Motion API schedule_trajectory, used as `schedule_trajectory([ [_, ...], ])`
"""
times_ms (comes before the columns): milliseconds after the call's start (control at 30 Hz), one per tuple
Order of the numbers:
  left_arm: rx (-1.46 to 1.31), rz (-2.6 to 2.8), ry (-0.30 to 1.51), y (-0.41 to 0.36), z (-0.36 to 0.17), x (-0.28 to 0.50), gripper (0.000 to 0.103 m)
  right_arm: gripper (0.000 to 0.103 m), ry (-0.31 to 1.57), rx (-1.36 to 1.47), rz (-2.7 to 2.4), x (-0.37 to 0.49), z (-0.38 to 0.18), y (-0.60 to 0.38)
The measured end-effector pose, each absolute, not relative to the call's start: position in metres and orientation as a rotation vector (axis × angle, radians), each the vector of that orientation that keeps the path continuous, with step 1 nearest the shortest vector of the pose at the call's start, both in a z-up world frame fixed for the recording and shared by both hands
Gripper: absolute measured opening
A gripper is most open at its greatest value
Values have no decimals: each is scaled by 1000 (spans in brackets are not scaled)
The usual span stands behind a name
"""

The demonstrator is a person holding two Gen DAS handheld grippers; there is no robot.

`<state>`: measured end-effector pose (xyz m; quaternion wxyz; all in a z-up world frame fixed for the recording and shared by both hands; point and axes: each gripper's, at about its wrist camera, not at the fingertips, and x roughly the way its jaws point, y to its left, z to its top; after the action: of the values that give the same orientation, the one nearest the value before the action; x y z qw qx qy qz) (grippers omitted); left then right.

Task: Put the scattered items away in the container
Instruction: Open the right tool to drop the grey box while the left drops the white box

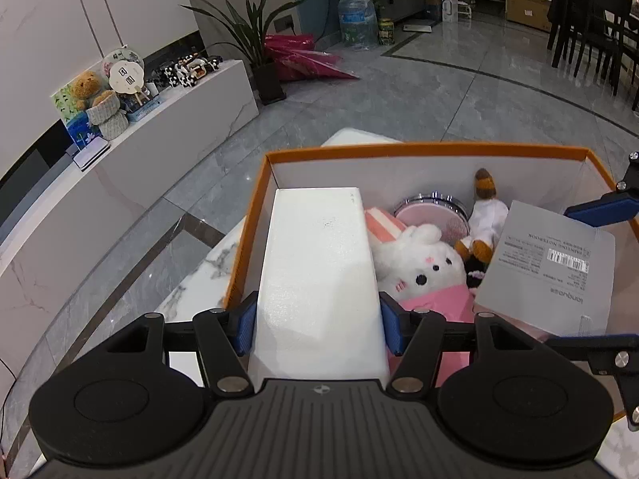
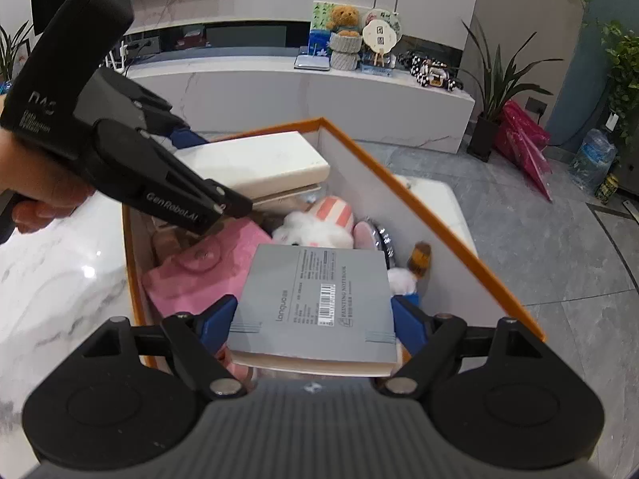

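Note:
My left gripper (image 1: 317, 325) is shut on a long white box (image 1: 317, 263), held over the left side of the orange-rimmed container (image 1: 419, 147). My right gripper (image 2: 311, 321) is shut on a grey notebook (image 2: 315, 295), held over the same container (image 2: 431, 215). Inside lie a white plush rabbit (image 1: 419, 263) in pink, a round pink compact mirror (image 1: 435, 209) and a small brown-and-white doll (image 1: 485, 215). In the right wrist view the left gripper (image 2: 191, 147) and the white box (image 2: 255, 163) hang at the container's far left, with a hand behind them.
The container stands on a white marble table (image 2: 60, 271). Beyond is a grey tiled floor (image 1: 399, 92), a low white TV cabinet (image 2: 299, 95) with a teddy bear and trinkets, potted plants, a water jug (image 1: 357, 20) and dark dining chairs (image 1: 595, 28).

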<state>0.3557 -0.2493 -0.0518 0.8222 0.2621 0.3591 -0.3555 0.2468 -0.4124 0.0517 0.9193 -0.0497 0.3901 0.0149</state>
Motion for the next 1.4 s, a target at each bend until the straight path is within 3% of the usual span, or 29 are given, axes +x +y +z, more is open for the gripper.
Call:
schedule_trajectory([
  [400,569,-749,795,-250,-61,359,70,84,859,-117,47,246,35,-408],
  [1400,530,-733,762,-246,-34,357,71,87,818,-142,25,237,58,-401],
])
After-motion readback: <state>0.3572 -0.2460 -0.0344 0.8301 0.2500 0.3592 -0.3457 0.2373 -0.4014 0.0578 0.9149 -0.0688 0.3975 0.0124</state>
